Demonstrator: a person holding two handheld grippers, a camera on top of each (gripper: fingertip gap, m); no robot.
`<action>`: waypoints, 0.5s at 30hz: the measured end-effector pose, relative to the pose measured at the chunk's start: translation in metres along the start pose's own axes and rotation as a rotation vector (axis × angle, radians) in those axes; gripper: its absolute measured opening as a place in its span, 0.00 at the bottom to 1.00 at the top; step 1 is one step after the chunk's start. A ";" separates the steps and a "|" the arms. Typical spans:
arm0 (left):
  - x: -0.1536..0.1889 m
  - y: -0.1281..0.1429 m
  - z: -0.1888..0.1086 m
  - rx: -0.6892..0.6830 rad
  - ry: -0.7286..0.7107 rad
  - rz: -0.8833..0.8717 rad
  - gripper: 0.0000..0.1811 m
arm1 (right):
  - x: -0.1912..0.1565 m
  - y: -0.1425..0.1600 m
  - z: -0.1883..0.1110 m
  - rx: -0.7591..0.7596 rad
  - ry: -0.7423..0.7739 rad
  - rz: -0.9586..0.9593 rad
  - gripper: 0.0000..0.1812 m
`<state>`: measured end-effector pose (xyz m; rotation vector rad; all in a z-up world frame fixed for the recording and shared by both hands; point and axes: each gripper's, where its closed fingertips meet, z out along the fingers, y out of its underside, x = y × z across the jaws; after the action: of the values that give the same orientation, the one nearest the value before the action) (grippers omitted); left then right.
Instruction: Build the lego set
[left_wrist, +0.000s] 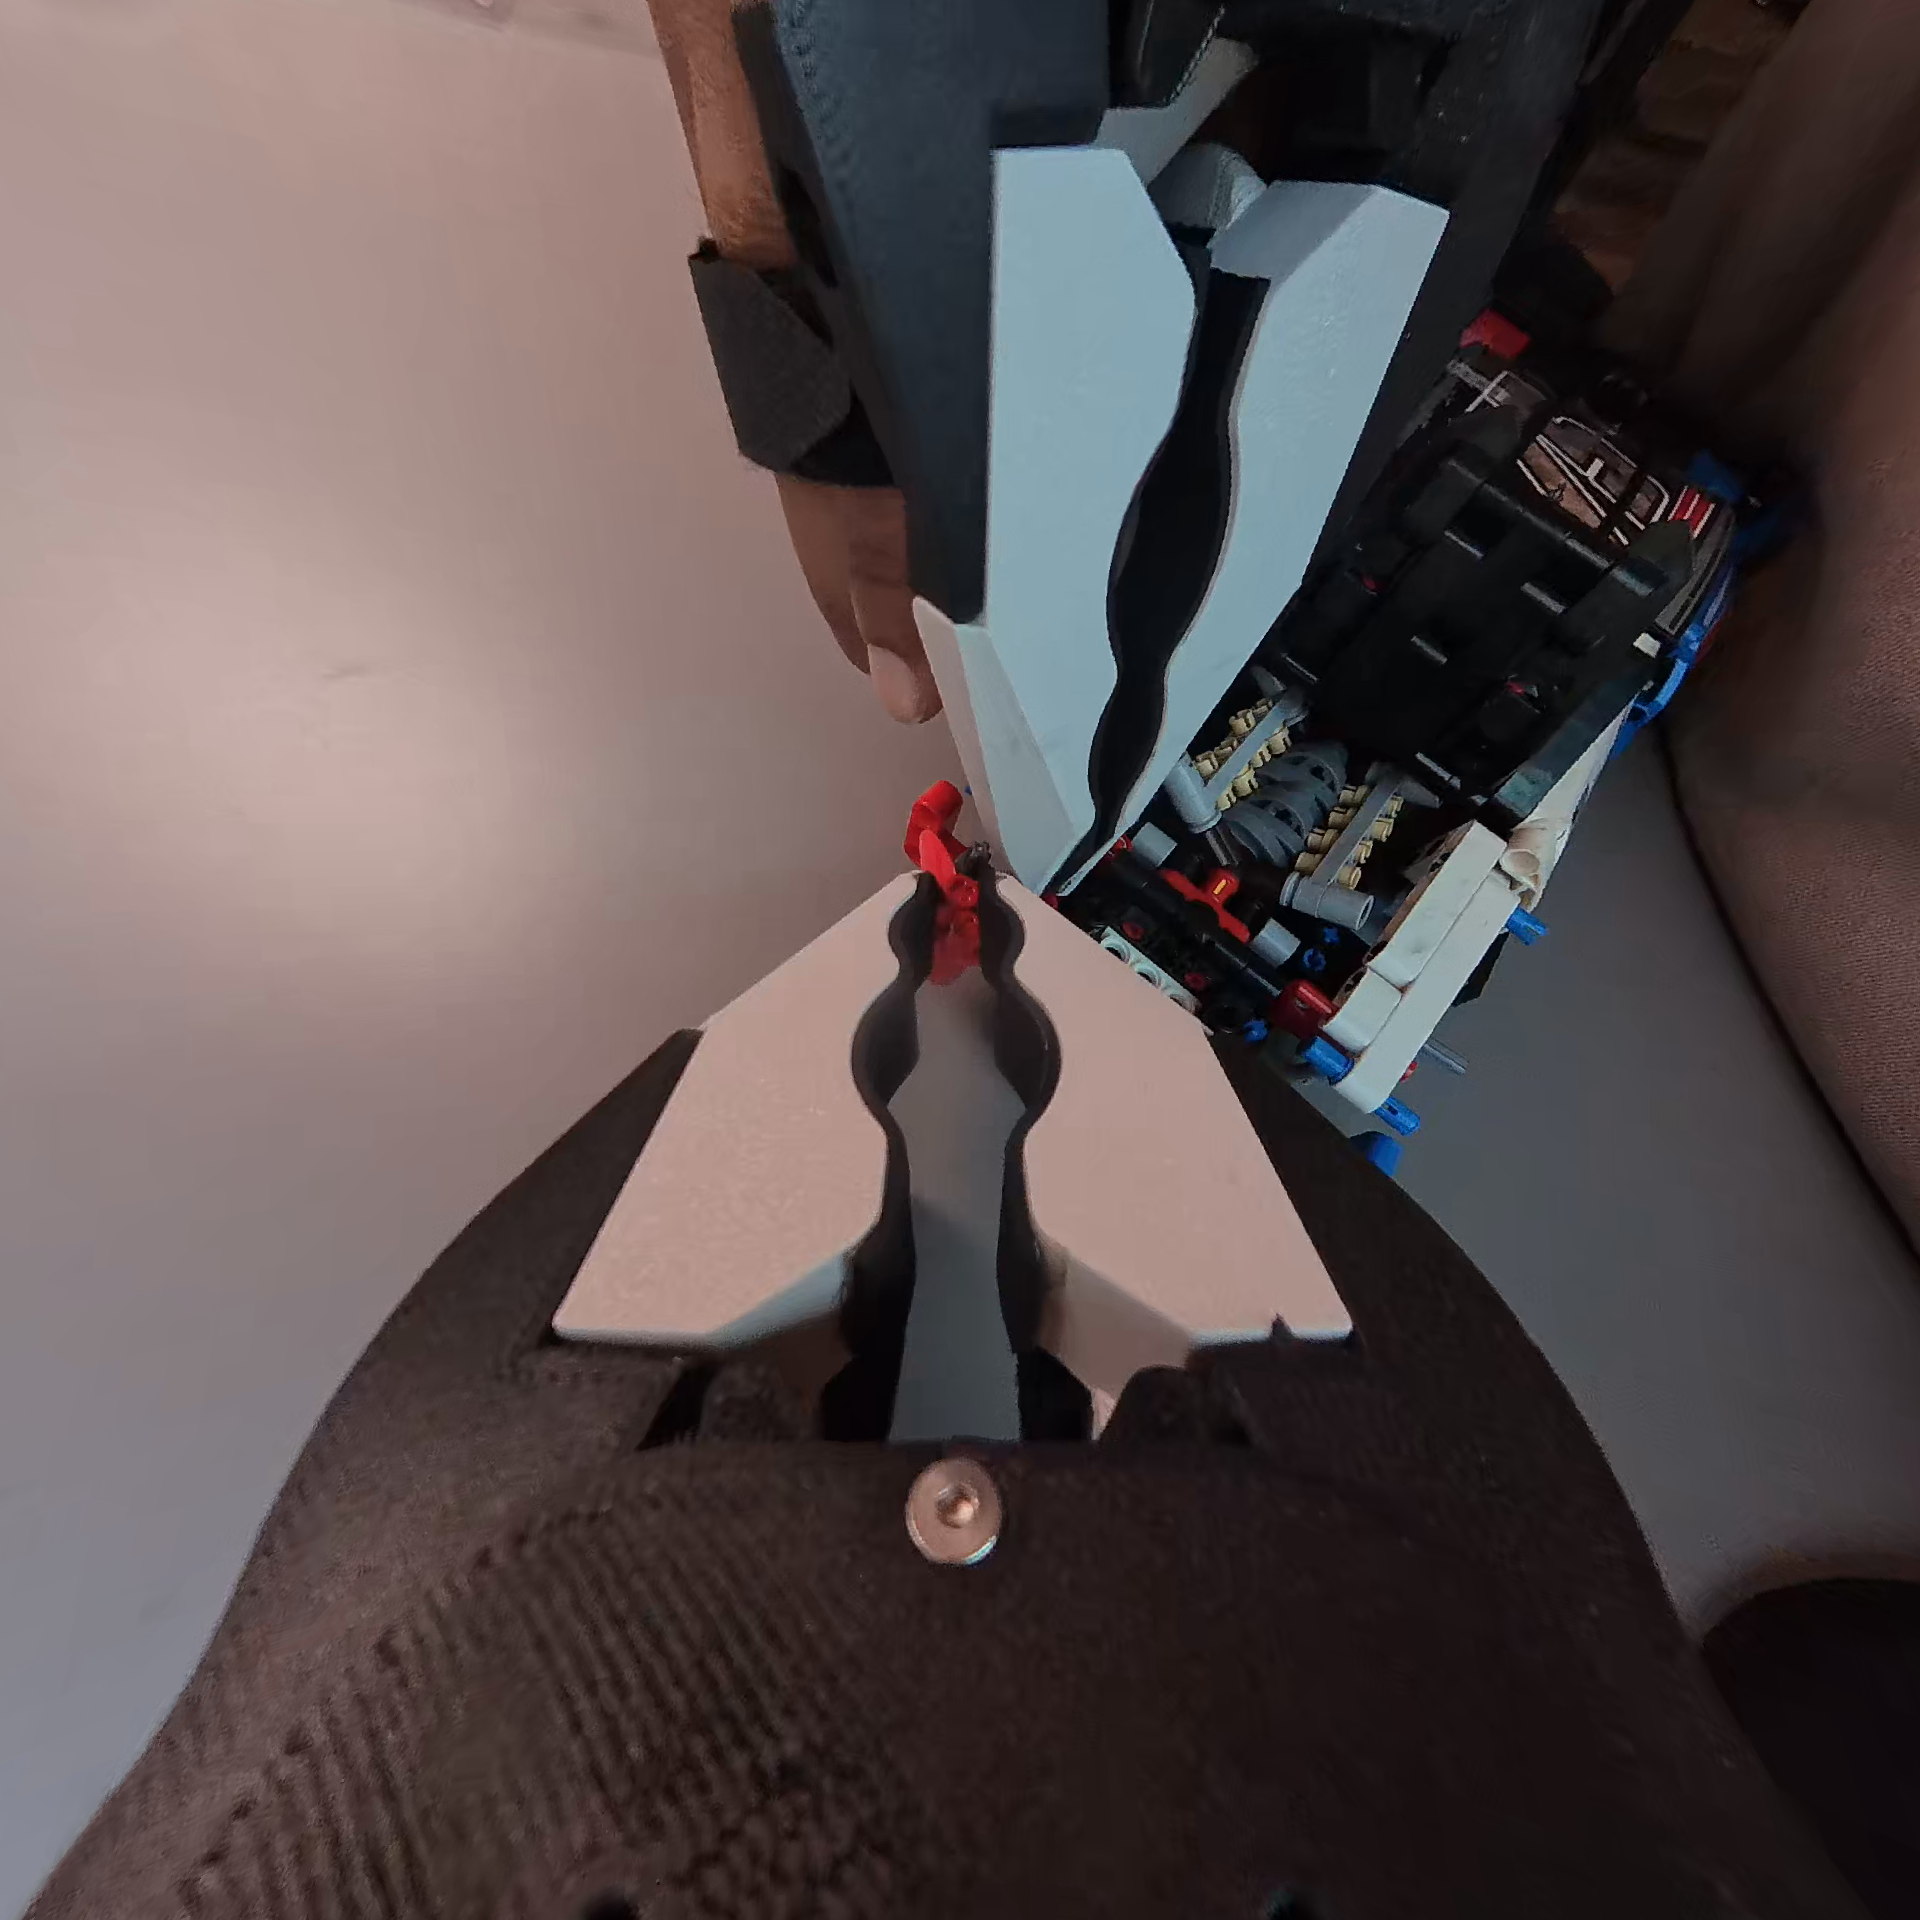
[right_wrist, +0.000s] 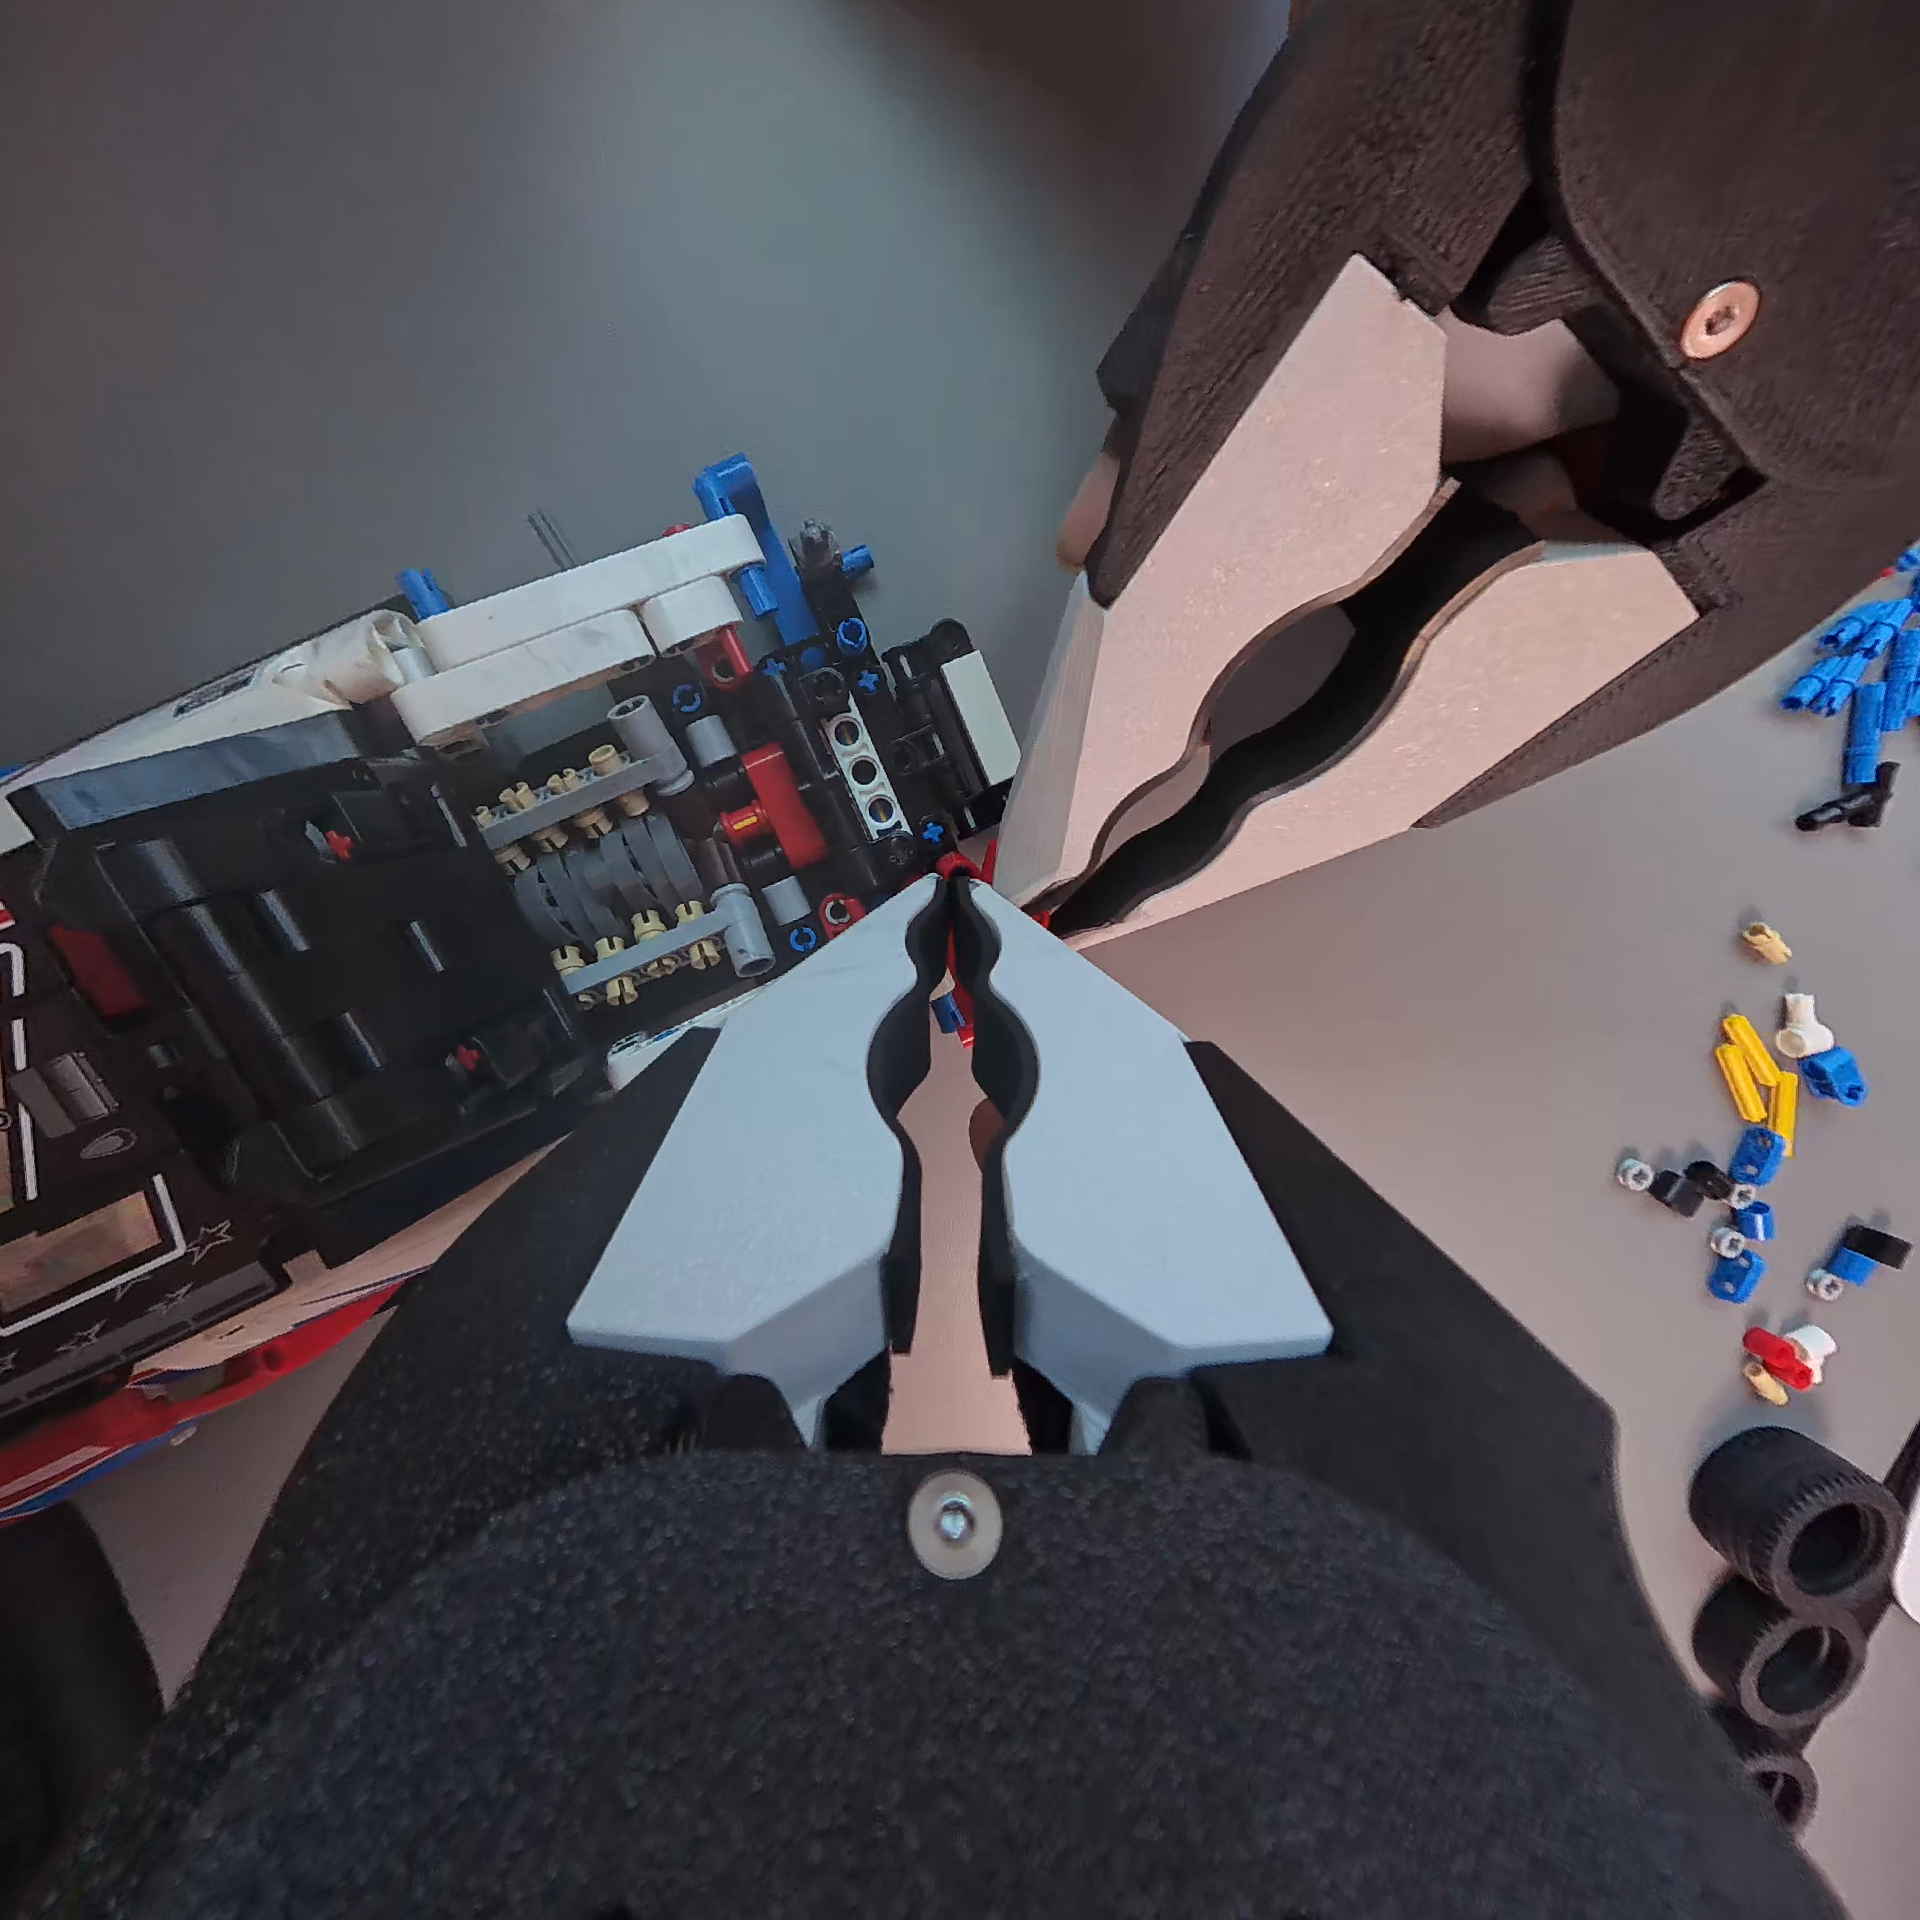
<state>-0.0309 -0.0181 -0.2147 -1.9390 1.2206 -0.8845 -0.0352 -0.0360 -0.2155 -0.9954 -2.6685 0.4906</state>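
A small red Lego piece (left_wrist: 938, 831) is pinched between the tips of both grippers, just off the open end of the Lego car (left_wrist: 1455, 665). My left gripper (left_wrist: 951, 883) is shut on the red piece. My right gripper (left_wrist: 1049, 862) comes in from above and meets it tip to tip. In the right wrist view my right gripper (right_wrist: 954, 883) is shut on the same red piece (right_wrist: 956, 865), with a blue pin (right_wrist: 943, 1013) showing between its fingers. The left gripper (right_wrist: 1049, 914) enters from the upper right. The car (right_wrist: 644, 790) lies to the left, its grey engine parts and white beams exposed.
Loose parts lie on the grey table (right_wrist: 1403, 1039) at the right: a pile of blue pins (right_wrist: 1870, 675), yellow, blue and black connectors (right_wrist: 1756, 1081), and black tyres (right_wrist: 1797, 1527). A hand (left_wrist: 883, 592) holds the right gripper. Brown upholstery (left_wrist: 1829, 790) borders the table beyond the car.
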 end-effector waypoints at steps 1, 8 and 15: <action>0.001 0.001 0.000 0.004 0.007 -0.003 0.03 | -0.001 -0.001 0.000 -0.006 0.002 -0.008 0.00; 0.004 0.002 -0.003 0.020 0.011 -0.036 0.04 | -0.003 -0.004 0.002 -0.074 0.037 -0.130 0.00; 0.012 0.011 -0.016 0.019 0.050 -0.140 0.09 | -0.007 -0.010 0.005 -0.069 0.052 -0.167 0.00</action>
<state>-0.0456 -0.0360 -0.2125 -2.0180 1.1108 -1.0173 -0.0378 -0.0492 -0.2169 -0.7828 -2.7079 0.3353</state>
